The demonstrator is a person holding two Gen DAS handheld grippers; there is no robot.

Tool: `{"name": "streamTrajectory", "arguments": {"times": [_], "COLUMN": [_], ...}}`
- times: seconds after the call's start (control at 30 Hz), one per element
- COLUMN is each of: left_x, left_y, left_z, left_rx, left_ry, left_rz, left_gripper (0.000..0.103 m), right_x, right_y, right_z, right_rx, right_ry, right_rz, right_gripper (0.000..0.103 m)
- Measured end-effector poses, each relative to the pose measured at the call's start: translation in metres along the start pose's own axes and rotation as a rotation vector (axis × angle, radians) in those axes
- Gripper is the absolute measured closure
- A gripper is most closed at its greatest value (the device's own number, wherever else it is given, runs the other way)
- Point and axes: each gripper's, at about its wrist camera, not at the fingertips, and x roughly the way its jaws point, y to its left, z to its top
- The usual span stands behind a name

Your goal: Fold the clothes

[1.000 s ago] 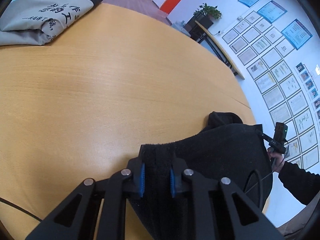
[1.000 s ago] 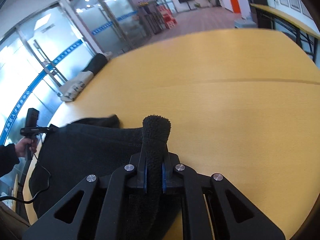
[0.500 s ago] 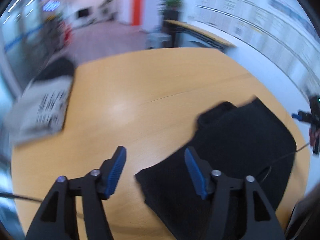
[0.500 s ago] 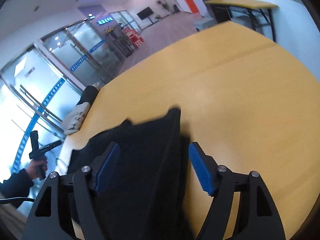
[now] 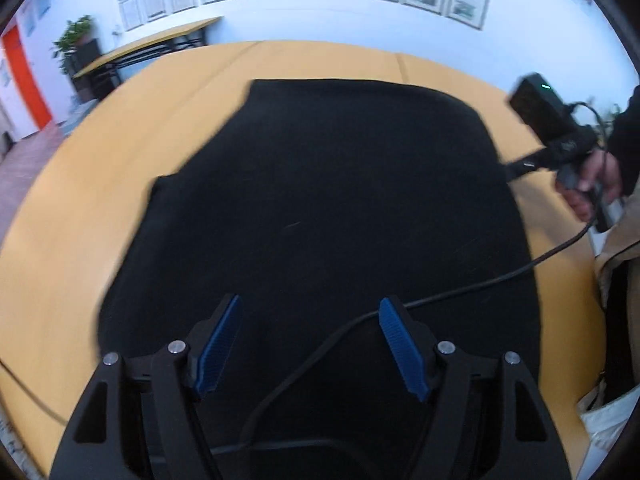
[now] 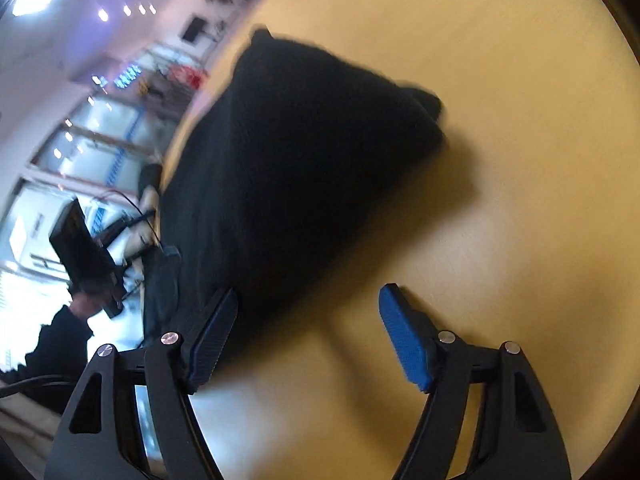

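Note:
A black garment (image 5: 328, 208) lies folded and flat on the round wooden table (image 5: 60, 240). It also shows in the right wrist view (image 6: 296, 160). My left gripper (image 5: 310, 344) is open and empty, hovering above the near part of the garment. My right gripper (image 6: 308, 336) is open and empty, above the table beside the garment's near edge, its left fingertip (image 6: 218, 320) close to the cloth. The right gripper unit (image 5: 548, 124) and the hand holding it show at the right of the left wrist view.
A black cable (image 5: 460, 292) runs across the garment from the right gripper unit. Another table (image 5: 152, 44) and a plant (image 5: 76, 36) stand by the far wall. The left gripper unit (image 6: 84, 248) shows at the left of the right wrist view.
Both grippers were shut on the black garment one second ago. They opened, let go of it and pulled back, turning to look across the garment.

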Motion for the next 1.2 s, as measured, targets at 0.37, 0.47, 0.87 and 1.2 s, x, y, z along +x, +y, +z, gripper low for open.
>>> {"name": "streamTrajectory", "arguments": {"times": [0.37,0.47,0.87,1.2], "left_x": [0.046,0.046,0.047,0.063], "left_y": [-0.014,-0.015,-0.009,-0.035], "left_z": [0.002,0.006,0.002,0.027], "left_rx": [-0.015,-0.026,-0.08,-0.105], "left_ry": [0.03,0.03,0.031,-0.018], "left_rz": [-0.018,-0.006,-0.006,-0.033], "left_gripper": [0.018,0.018,0.017,0.017], "right_x": [0.021,0.006,0.008,0.004], "right_y": [0.002,0.015,-0.016,0.016], "right_z": [0.035,0.05,0.06,0.078], "right_rx": [0.04,-0.039,0.195,0.007], "right_ry": [-0.127,-0.134,-0.124,-0.199], "right_rz": [0.085,0.093,0.26,0.029], "right_gripper": [0.064,0.07,0.011,0.074]}}
